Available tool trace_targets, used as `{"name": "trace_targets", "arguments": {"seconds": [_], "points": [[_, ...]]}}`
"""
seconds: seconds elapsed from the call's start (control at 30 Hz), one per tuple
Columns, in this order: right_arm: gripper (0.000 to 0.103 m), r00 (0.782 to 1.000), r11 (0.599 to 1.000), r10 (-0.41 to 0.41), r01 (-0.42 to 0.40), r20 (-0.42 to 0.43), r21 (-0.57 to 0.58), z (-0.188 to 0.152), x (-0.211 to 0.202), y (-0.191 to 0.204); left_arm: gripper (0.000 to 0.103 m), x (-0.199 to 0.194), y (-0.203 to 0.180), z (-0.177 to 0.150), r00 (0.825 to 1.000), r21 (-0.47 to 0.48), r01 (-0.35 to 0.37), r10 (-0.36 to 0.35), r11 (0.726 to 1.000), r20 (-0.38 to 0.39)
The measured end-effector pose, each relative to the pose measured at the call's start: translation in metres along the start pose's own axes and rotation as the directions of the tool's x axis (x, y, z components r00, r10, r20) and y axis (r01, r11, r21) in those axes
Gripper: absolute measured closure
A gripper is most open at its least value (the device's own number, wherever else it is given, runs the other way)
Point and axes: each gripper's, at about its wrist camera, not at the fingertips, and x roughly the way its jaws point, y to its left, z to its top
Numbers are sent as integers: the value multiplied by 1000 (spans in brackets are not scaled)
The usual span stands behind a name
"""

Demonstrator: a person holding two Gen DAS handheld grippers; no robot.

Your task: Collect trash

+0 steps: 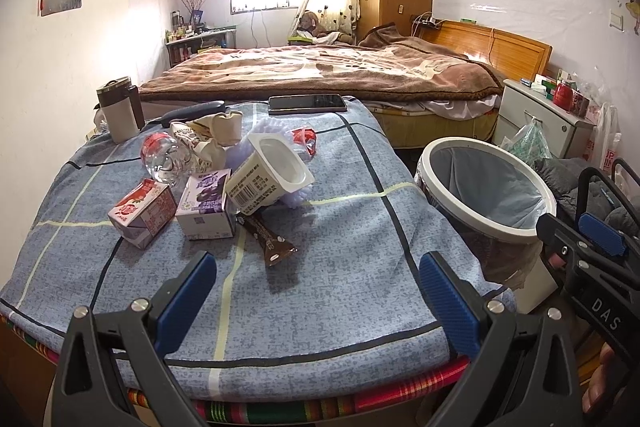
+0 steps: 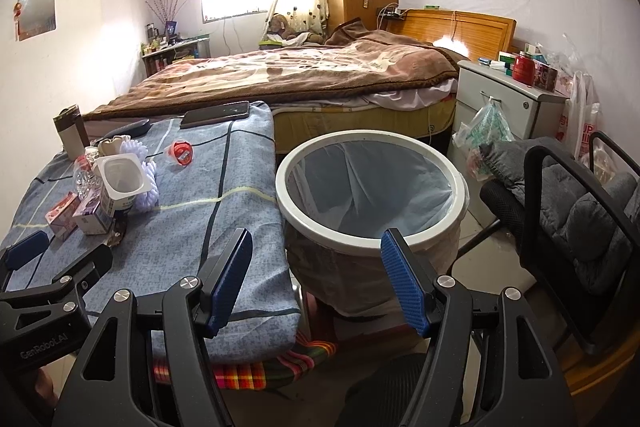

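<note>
Trash lies on a table under a blue checked cloth (image 1: pixel 340 279): a red carton (image 1: pixel 142 213), a purple carton (image 1: pixel 206 207), a tipped white yogurt cup (image 1: pixel 268 175), a brown wrapper (image 1: pixel 270 241), a crushed clear bottle (image 1: pixel 164 157), crumpled paper (image 1: pixel 212 137) and a red jelly cup (image 1: pixel 304 139). A lined white-rimmed bin (image 2: pixel 372 191) stands right of the table. My left gripper (image 1: pixel 316 299) hovers open over the table's near edge, short of the wrapper. My right gripper (image 2: pixel 316 279) hangs open between the table corner and the bin's near rim, nothing in it.
A phone (image 1: pixel 306 103) and a thermos (image 1: pixel 120 113) rest at the table's far side. Beyond it is a bed (image 1: pixel 320 71). A white nightstand (image 2: pixel 508 107) with hanging bags and a black chair (image 2: pixel 580 207) with grey cushions crowd the right side.
</note>
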Motion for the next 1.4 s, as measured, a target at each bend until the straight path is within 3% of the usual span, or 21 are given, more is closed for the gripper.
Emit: {"name": "trace_targets", "arguments": {"seconds": [1.4], "points": [[35, 1000, 1000, 1, -1, -4, -3, -2, 0, 1, 0, -3, 2, 0, 1000, -4, -6, 6, 1000, 1]]}}
